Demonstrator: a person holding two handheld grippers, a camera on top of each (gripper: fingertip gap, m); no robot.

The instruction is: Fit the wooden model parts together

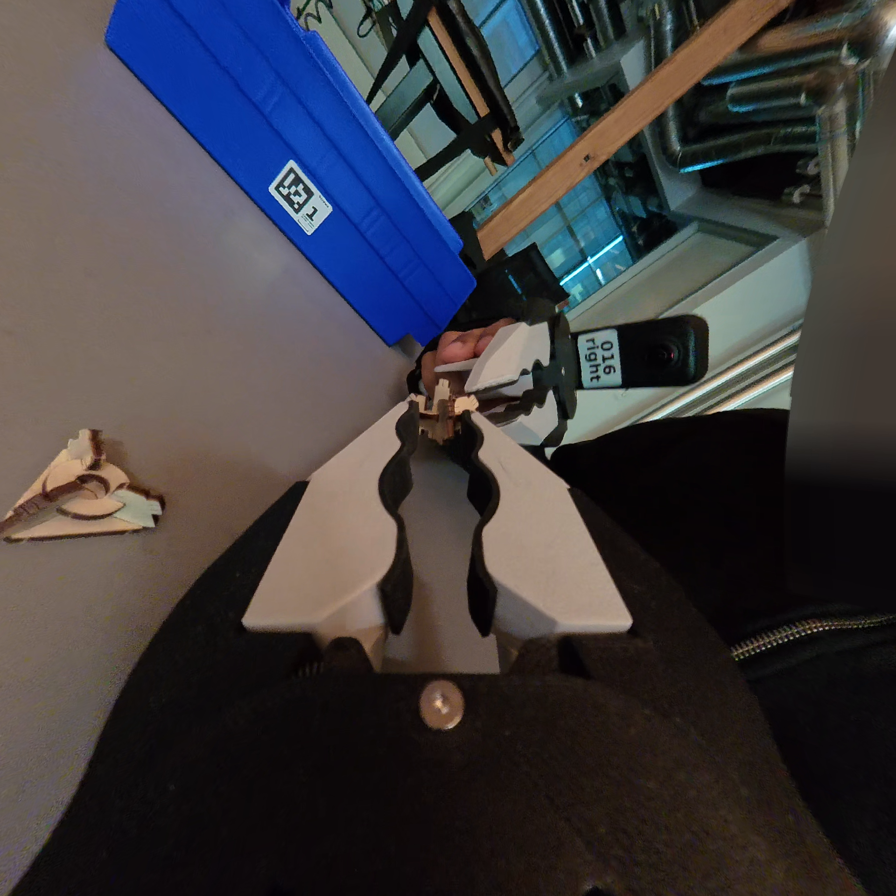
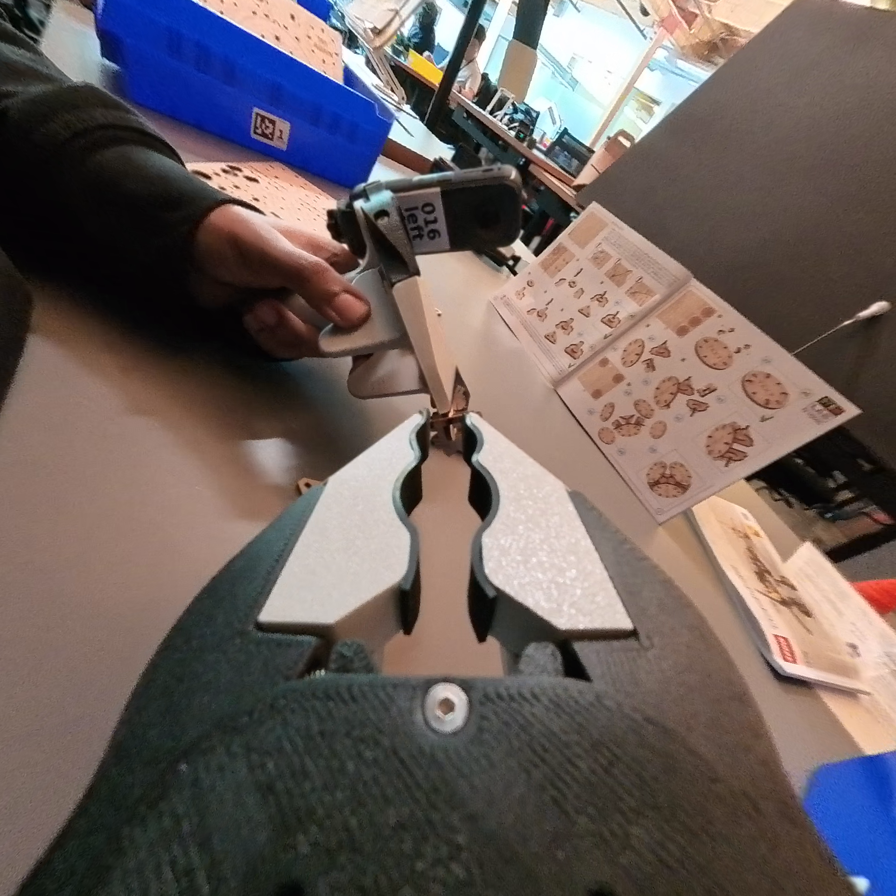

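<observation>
I have both grippers meeting at one small wooden assembly [image 1: 439, 417] of notched plywood pieces, held up off the grey table [image 1: 145, 339]. My left gripper [image 1: 440, 421] is nearly closed, its black pads pressing the cluster from either side; I judge that it steadies the piece. My right gripper [image 2: 447, 431] comes at the same cluster from the other side, its jaws likewise narrowed onto a wooden part of it, probably to seat a tab. A second wooden assembly [image 1: 82, 489] lies on the table well left of the cluster, the blue bin [image 1: 291, 160] beyond it, and the instruction sheet [image 2: 679, 363] to its right.
</observation>
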